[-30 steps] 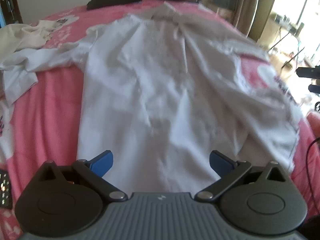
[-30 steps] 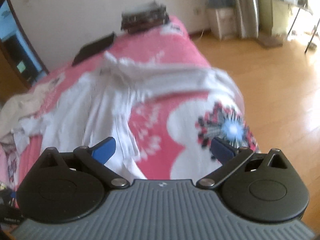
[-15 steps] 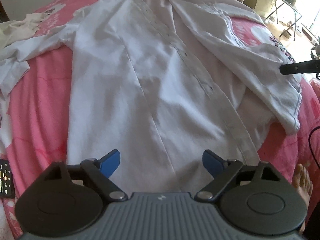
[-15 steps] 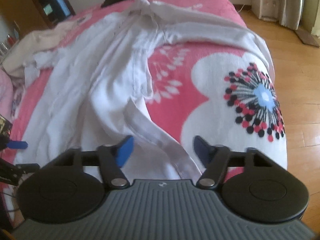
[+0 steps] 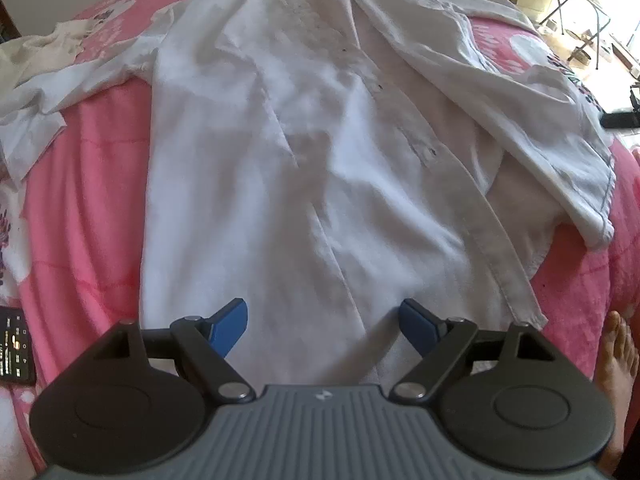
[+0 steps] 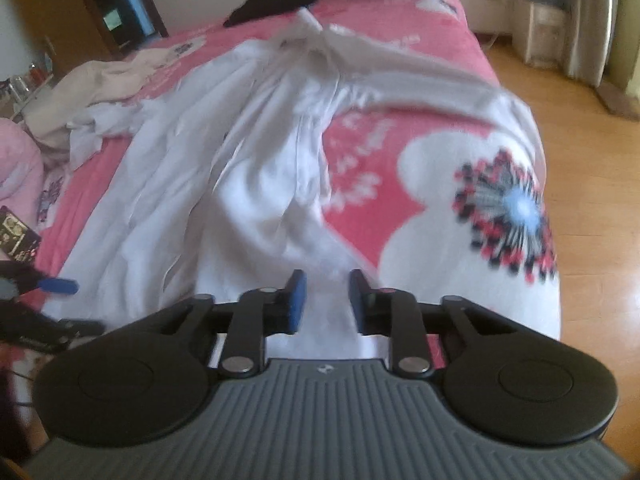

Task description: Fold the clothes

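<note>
On bed (image 5: 92, 216): shirt (image 5: 304, 168) lengthwise, collar far.

Shirt (image 6: 248, 184) hem hidden behind right fingers (image 6: 297, 296).

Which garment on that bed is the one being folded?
Look at the pink flowered blanket covering the bed. Down its middle lies a long white button-front shirt, spread flat, collar at the far end. The crumpled cream garment beside it is bunched up and has no button strip.

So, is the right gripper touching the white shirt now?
Touching: the right wrist view shows the right gripper nearly closed, with the white shirt hem between its fingers.
</note>
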### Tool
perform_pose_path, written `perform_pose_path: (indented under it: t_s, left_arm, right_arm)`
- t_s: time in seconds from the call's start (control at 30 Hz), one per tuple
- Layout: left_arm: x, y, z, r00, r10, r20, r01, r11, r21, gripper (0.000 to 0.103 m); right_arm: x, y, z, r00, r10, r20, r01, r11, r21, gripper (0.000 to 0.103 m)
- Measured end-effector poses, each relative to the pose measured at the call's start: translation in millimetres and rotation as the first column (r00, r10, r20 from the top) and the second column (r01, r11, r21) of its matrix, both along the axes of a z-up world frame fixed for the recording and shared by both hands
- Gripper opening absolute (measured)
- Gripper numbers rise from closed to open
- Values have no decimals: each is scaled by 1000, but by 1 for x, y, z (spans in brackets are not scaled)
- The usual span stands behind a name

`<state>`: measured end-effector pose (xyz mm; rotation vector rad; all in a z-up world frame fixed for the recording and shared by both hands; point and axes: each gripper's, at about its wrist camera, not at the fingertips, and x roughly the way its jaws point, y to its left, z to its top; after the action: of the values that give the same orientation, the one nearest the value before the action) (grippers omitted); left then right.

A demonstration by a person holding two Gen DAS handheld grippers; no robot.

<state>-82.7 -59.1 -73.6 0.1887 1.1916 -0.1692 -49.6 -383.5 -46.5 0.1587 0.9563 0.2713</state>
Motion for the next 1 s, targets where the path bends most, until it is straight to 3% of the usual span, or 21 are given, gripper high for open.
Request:
perform_pose_path:
  t_s: [0.03,0.1,0.17,0.23,0.33,0.37,0.43,0.47,0.5,0.67,0.8,1.0]
  left_arm:
    - [0,0,0,1000,0,0,0,1000,-1,85]
    - [0,0,0,1000,-3,-3,3,1000,-4,85]
    - [-1,0,-1,1000,-8,-7,8,1000,-4,85]
    - [-1,-1,-2,1000,-14,-13,14,1000,-4,85]
    - [-2,-1,-4,1000,-14,-21,14,1000,-2,85]
    - [-2,-1,-4,1000,-14,-23,14,1000,-2,85]
    - [-2,-1,-4,1000,-12,-22,12,1000,0,85]
    - [-2,0,-5,1000,-9,-23,10,1000,1,85]
    - [-2,0,-5,1000,-6,-24,6,1000,1,85]
    - [-2,2,-7,999,10,-40,-10,1000,-2,85]
    - [-3,1,-9,999,6,-43,-6,1000,2,85]
    - [-4,4,-11,998,12,-54,-12,1000,5,85]
  right_arm:
    - [-4,-1,-1,1000,-16,-23,16,1000,11,33]
    - [-9,-17,-13,989,-120,-91,128,988,82,53]
    - [-14,-36,-31,953,-230,-199,266,947,180,54]
    - [-20,-52,-48,906,-292,-305,380,879,287,55]
    - [-25,-55,-63,877,-320,-359,449,814,370,55]
    - [-23,-53,-63,879,-319,-354,445,815,372,51]
    - [-20,-49,-63,885,-314,-343,436,818,376,29]
    - [-17,-48,-62,887,-310,-343,433,816,382,11]
    - [-15,-47,-61,888,-306,-343,431,814,389,5]
    - [5,-31,-24,938,-234,-255,333,813,478,2]
    - [56,-2,13,980,-121,-159,188,824,535,2]
    - [131,62,32,997,15,-79,26,874,485,5]
